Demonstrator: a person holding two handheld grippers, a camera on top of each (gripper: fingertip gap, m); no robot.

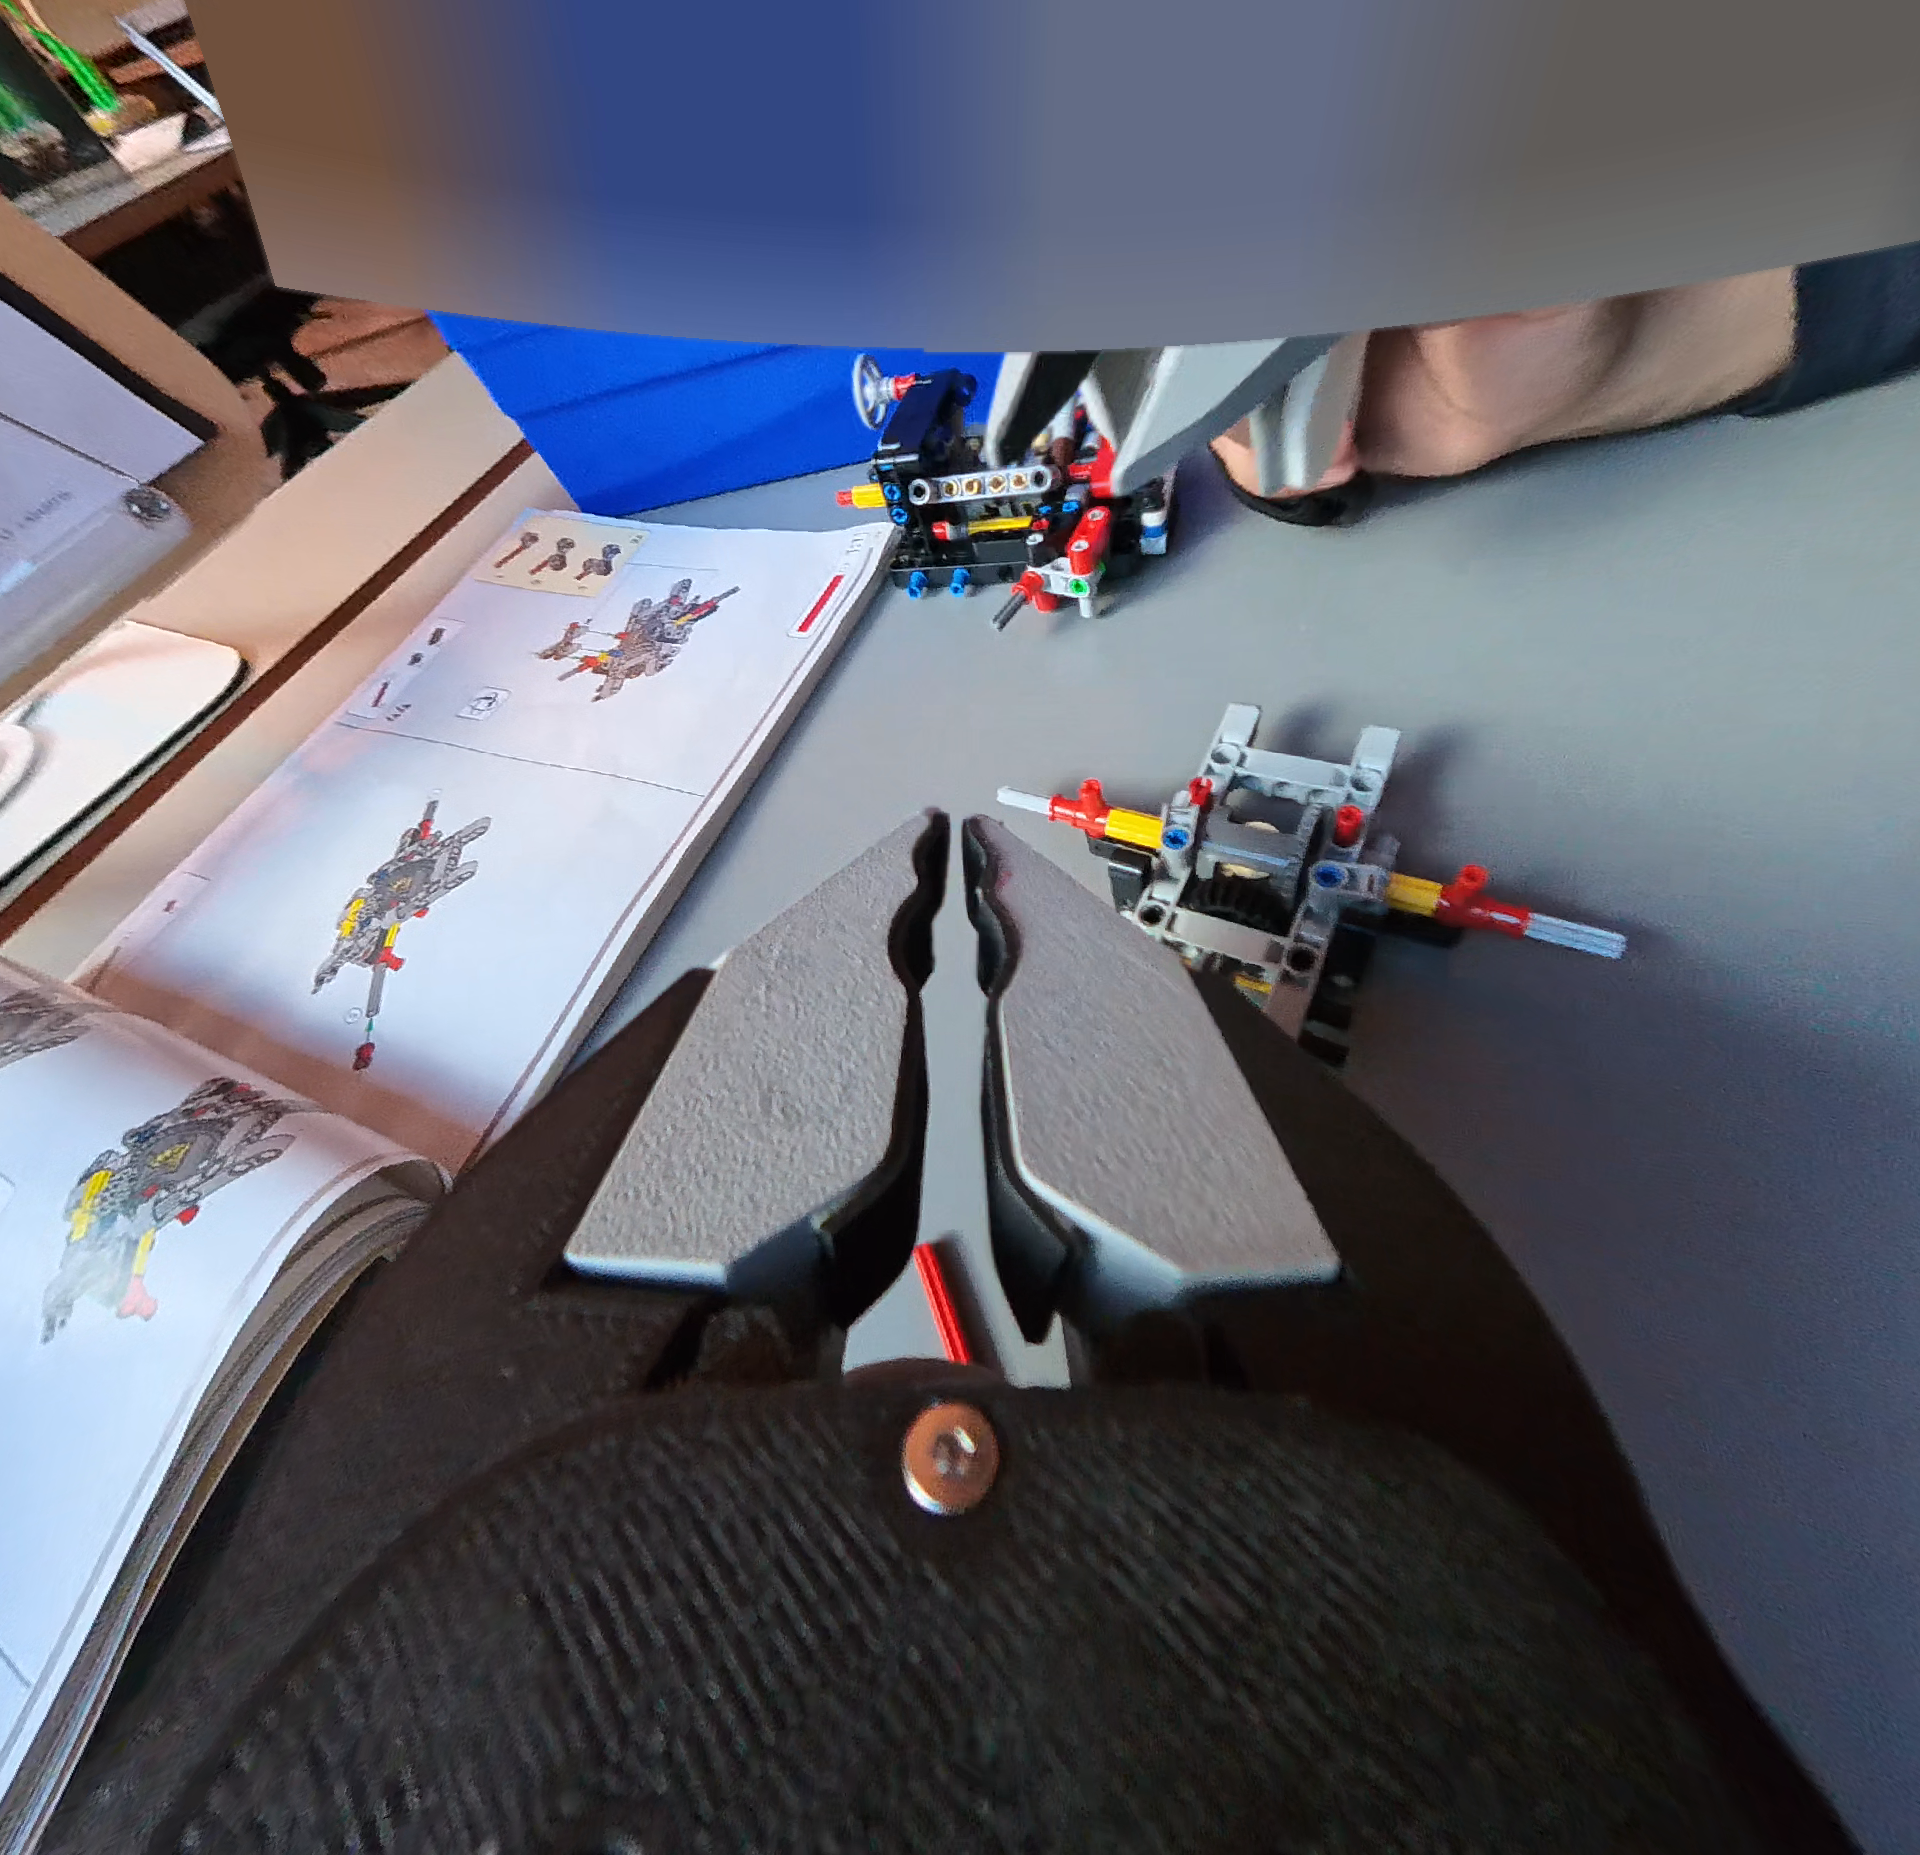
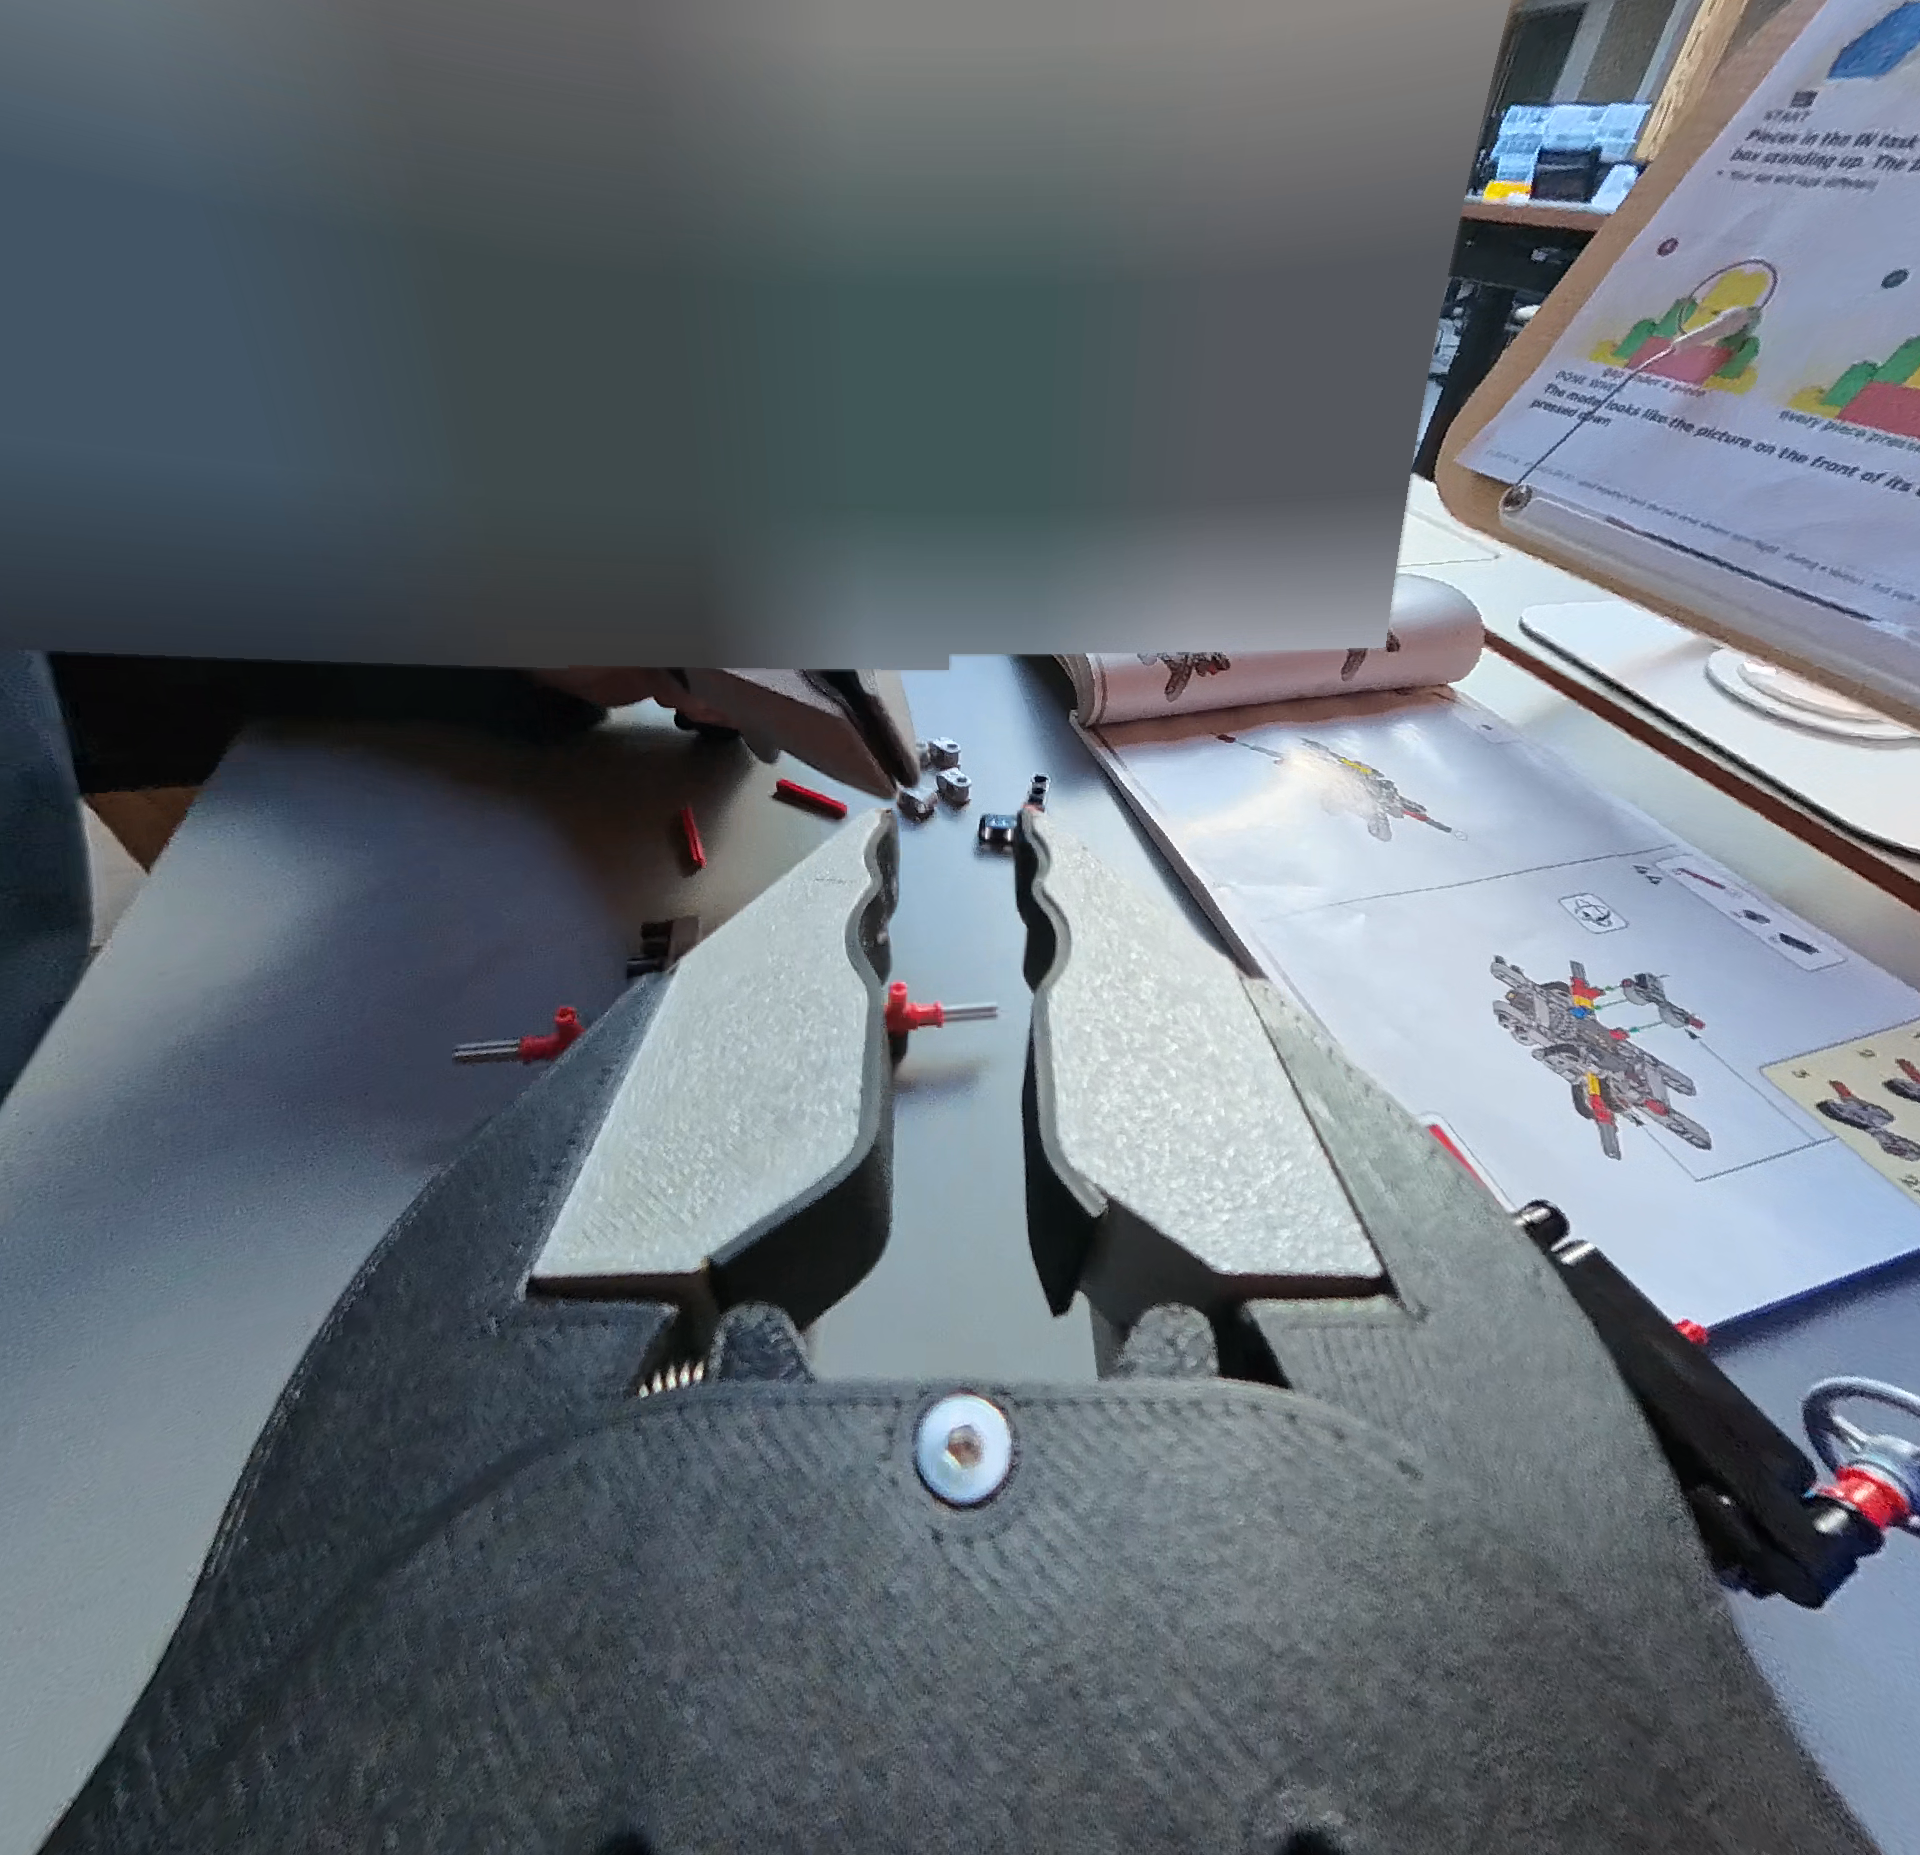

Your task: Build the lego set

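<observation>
Right wrist view: right gripper [image 2: 956,829] jaws slightly apart, bare, above gray table [image 2: 956,932].

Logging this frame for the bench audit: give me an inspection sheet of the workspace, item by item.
Surface: grey tabletop, matte, with parts lying loose on it.
Job's things: grey gear assembly with red and yellow axle ends; black brick assembly farther back; open instruction booklet.
Clutter: loose red axles, small grey connectors, black pieces, red connector on a grey axle.
Grippers: left claw shut, nothing between the tips; right claw open, nothing held, above the loose parts.
Cables: nothing seen.
Surroundings: printed sheet on a wooden stand; shelves behind, blurred.
</observation>
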